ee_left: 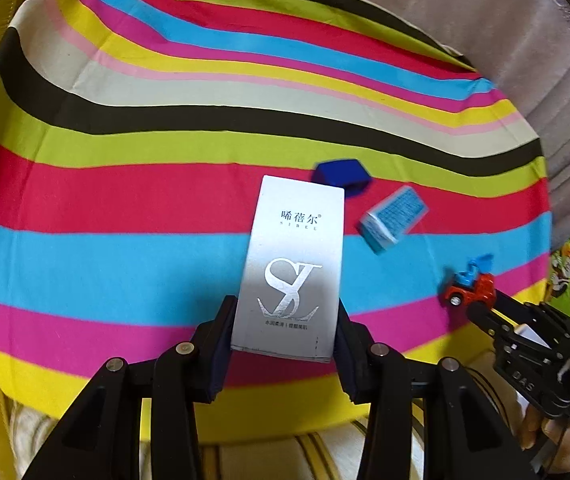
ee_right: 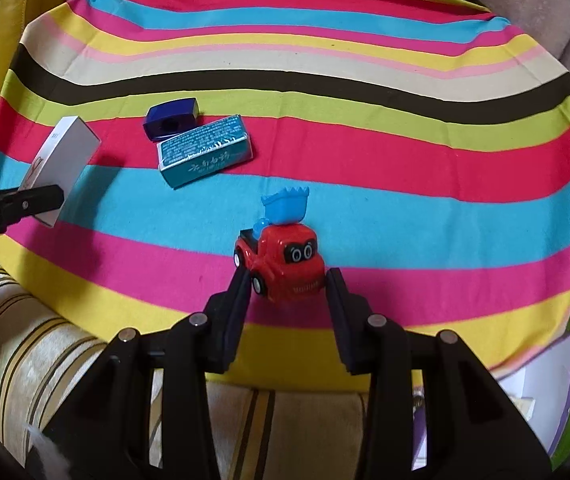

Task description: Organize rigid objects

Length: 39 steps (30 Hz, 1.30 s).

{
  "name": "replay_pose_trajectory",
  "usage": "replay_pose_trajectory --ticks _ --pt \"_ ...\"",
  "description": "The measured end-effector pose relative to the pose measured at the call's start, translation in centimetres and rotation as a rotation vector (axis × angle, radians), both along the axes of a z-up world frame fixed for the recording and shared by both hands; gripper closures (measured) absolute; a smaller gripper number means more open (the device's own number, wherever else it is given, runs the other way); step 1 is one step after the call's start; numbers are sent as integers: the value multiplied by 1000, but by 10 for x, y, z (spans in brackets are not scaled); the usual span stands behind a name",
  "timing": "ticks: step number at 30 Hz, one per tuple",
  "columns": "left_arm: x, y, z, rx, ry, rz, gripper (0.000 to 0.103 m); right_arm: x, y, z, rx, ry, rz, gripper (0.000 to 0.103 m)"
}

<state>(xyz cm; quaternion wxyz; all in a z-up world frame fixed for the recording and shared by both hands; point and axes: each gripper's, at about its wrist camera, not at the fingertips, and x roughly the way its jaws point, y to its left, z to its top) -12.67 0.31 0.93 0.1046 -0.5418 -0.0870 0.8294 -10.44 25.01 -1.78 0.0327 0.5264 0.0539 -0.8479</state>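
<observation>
Your left gripper [ee_left: 285, 332] is clamped on the lower end of the tall white cardboard box with a silver monogram [ee_left: 291, 266], both pads pressed against its sides; the box is held clear of the striped multicoloured cloth [ee_left: 125, 208]. Your right gripper [ee_right: 289, 292] grips the red plastic toy truck with a blue scoop on top [ee_right: 285, 258]; the fingers [ee_right: 239, 304] bear on its flanks, its cartoon face towards the camera. On the cloth, the teal rectangular carton with printed text [ee_right: 205, 150] lies flat, with the dark blue plastic sharpener-like block [ee_right: 171, 118] just beside it on the far side. Both lie between the two held items, well apart from the truck.
</observation>
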Motion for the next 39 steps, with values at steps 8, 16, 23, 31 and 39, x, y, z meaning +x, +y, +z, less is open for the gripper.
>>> replay_pose_trajectory --ticks 8,16,23,31,39 --pt "30 14 8 47 11 -36 58 23 6 11 29 35 -28 61" --pt "46 29 13 56 20 -66 58 43 17 16 -23 24 -45 89" --pt "50 37 12 55 20 -85 58 51 40 8 -122 -31 -102 77" --pt "54 49 13 60 19 -113 58 38 42 -2 -123 -66 -90 40" --pt "55 55 12 60 19 -120 58 17 32 -2 -141 -67 -174 39"
